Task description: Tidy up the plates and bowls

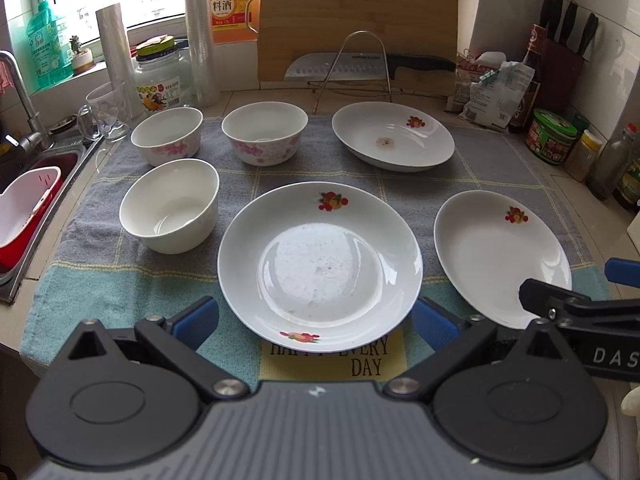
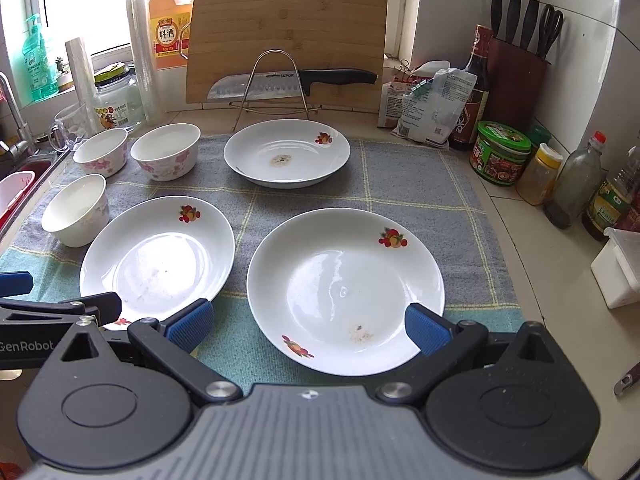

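Three white plates with fruit prints lie on a checked towel (image 1: 100, 292): a middle plate (image 1: 320, 266), a right plate (image 1: 502, 258) and a far plate (image 1: 394, 136). Three white bowls stand at the left: a plain one (image 1: 170, 206) and two with pink flowers (image 1: 167, 135) (image 1: 265, 133). My left gripper (image 1: 314, 322) is open, its fingers either side of the middle plate's near rim. My right gripper (image 2: 308, 322) is open around the near edge of the right plate (image 2: 346, 290). The middle plate (image 2: 158, 258), far plate (image 2: 286, 154) and bowls (image 2: 76, 210) (image 2: 102, 152) (image 2: 166, 152) also show in the right wrist view.
A cutting board (image 1: 358, 20) and a knife (image 1: 368, 66) on a wire rack stand at the back. Bottles and jars (image 2: 502, 154) line the right wall beside a knife block (image 2: 516, 74). A sink (image 1: 28, 200) with a red and white basket lies left. A glass mug (image 1: 106, 114) stands near the bowls.
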Motion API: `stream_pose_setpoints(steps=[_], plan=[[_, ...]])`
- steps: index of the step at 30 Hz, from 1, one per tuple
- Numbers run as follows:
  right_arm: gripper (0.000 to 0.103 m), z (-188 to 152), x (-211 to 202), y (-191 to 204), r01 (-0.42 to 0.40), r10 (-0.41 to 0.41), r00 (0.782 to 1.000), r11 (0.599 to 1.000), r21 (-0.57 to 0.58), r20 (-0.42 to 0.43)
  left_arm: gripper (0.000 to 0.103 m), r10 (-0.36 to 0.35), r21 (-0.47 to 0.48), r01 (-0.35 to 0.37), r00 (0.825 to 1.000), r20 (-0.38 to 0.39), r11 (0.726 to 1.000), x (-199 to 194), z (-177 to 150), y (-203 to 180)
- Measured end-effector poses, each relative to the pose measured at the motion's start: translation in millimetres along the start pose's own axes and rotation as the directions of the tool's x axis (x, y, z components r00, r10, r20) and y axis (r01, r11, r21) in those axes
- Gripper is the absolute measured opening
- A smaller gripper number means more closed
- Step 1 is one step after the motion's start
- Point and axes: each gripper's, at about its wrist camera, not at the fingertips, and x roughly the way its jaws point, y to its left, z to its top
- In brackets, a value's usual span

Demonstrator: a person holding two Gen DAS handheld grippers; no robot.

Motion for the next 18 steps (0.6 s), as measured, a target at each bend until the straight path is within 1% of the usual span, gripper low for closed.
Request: stream_pose_setpoints(steps=[4, 8, 13, 16, 18], plan=[[0.103, 1, -2, 1, 0.012, -0.012, 1.0, 1.0, -0.001, 0.015, 0.102, -0.035, 0.03, 0.035, 0.999, 0.012, 0.999, 2, 3, 2], [0.103, 1, -6, 3, 0.006, -0.005, 0.999, 1.0, -0.017, 0.047, 0.102, -0.066, 0.048, 0.064, 0.997, 0.029, 0.997, 2, 7, 5], [0.103, 0, -11, 5, -0.012, 0.017, 0.994, 0.999, -0.053, 0.107, 0.102, -0.146, 0.067, 0.143, 0.988, 0.044, 0.987, 4, 9, 10], [0.103, -4, -15, 3, -0.001, 0.013, 0.989, 0.997, -0.082, 0.144, 0.102, -0.153, 0.09, 0.147, 0.986, 0.065, 0.985, 7, 10, 10], [0.103, -9, -17, 1, 0.008, 0.008, 0.987, 0.995, -0.102, 0.16, 0.102, -0.172, 0.113, 0.164, 0.983, 0.064, 0.98, 11, 11, 10]])
